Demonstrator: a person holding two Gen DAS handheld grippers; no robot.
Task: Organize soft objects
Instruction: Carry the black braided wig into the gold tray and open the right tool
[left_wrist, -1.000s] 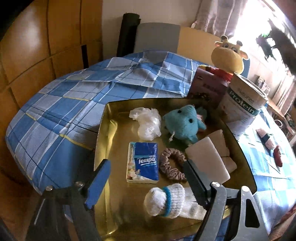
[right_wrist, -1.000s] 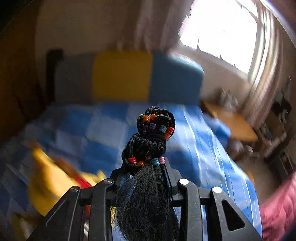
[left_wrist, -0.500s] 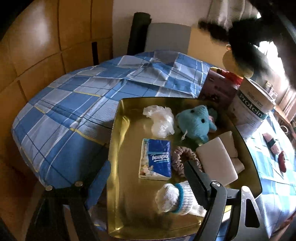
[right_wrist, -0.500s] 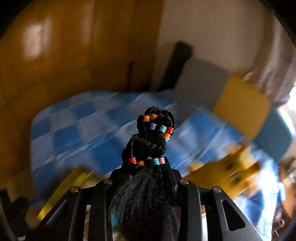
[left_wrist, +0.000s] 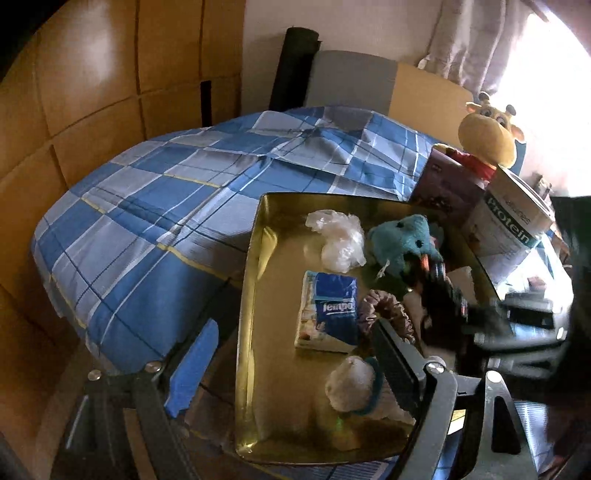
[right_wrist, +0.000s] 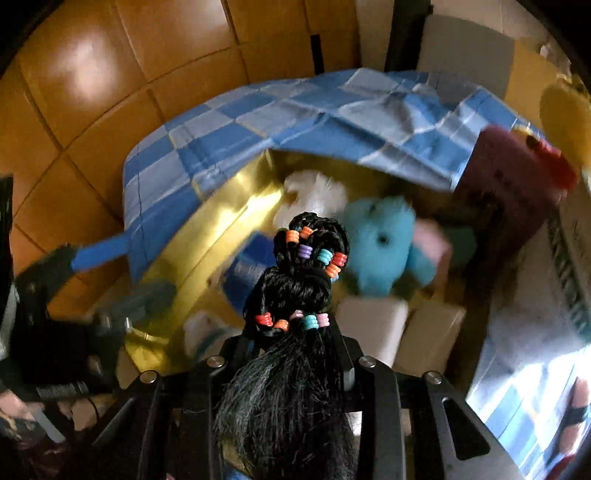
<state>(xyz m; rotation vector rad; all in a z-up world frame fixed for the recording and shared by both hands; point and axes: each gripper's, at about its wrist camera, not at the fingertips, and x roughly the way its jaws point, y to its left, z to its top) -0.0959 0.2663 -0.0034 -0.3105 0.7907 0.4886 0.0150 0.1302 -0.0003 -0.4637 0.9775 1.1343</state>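
Right claw: pinched tight on black braided hairpiece with coloured beads, carried low over the gold tray, centre of the right wrist view.
Left claw: spread wide, nothing between the fingers, parked at the near left edge of shiny gold rectangular metal tray.
Already in the tray: crumpled clear plastic bag, fluffy turquoise plush toy, blue Tempo tissue pack, brownish fabric scrunchie, rolled white sock with teal band, pale foam blocks.
Progress: well along by the look of it; hairpiece above the tray, not yet released, open spot needed among the crowd.
Left to do: drop-off of the hairpiece; possibly small pinkish items on the cloth, right edge of the left wrist view, too blurred to name.
Surface: counter under blue checked cloth, tray on top.
Beside the tray: white Protein tub, maroon box, yellow giraffe plush, upper right.
Room: orange-brown wood panelling at left, bright curtained window upper right.
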